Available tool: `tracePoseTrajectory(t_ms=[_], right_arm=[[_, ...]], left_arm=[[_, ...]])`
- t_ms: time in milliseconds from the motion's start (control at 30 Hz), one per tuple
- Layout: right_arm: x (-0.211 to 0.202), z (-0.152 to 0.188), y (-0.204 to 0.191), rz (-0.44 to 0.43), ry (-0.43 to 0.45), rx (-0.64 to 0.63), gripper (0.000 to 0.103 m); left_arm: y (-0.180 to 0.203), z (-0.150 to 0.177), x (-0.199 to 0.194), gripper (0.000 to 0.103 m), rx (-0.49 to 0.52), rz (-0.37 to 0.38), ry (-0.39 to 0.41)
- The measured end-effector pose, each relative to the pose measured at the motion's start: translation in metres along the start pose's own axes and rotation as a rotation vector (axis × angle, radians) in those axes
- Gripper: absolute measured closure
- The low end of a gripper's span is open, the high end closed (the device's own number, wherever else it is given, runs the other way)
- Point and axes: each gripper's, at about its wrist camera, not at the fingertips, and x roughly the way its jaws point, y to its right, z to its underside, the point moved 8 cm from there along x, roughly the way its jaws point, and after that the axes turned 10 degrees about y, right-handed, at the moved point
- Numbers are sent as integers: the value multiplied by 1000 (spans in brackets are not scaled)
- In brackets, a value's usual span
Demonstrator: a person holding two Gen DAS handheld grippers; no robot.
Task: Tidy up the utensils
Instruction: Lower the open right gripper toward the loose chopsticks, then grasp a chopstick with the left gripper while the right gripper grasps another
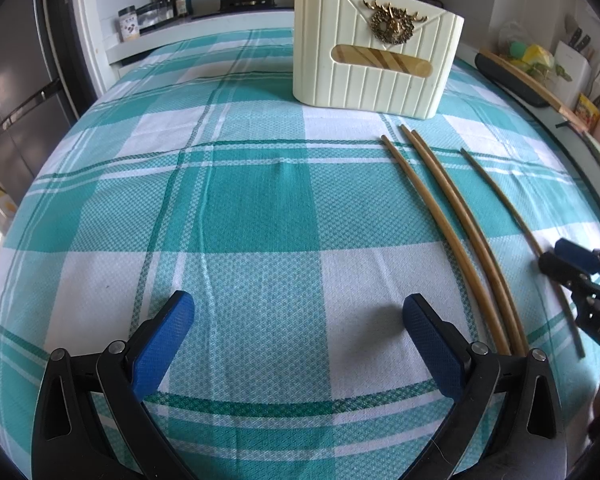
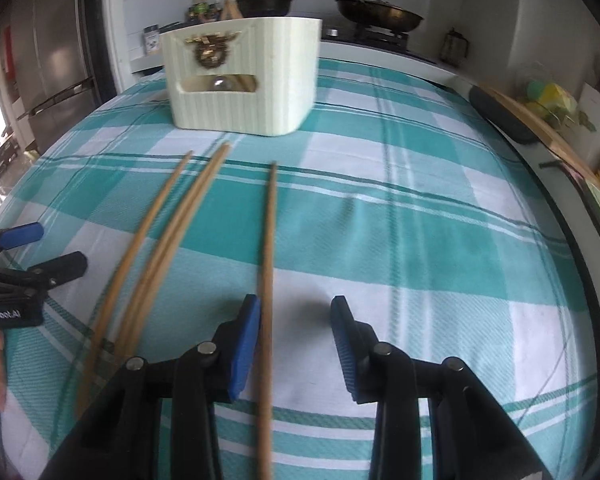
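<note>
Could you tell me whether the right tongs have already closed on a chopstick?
No, the right tongs stand open, with the single chopstick lying on the checked cloth between the pads, close to the left one.

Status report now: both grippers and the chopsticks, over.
Left gripper open, empty. Right gripper open around one chopstick, not closed. Three chopsticks beside. Holder path clear.

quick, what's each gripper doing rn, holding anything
left gripper: open, holding nothing, over bare tablecloth.
right gripper: open, not gripping; the single chopstick lies between its fingers.
</note>
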Motion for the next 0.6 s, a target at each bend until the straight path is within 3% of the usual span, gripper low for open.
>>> tracePoseTrajectory(t_ms=[167,233,400,600], right_arm=[[-2,3,7,9,5,16,67],[-1,3,6,18,6,4,67],[-1,4,7,10,7,15,67],[-1,4,8,13,8,10,67]], left_arm=[[1,-12,-12,1,-179,130,15],[9,-19,-12,1,-210,146,4],[38,-30,2,1,-165,135,-27],[59,-25,23,1,-62,32,-51]])
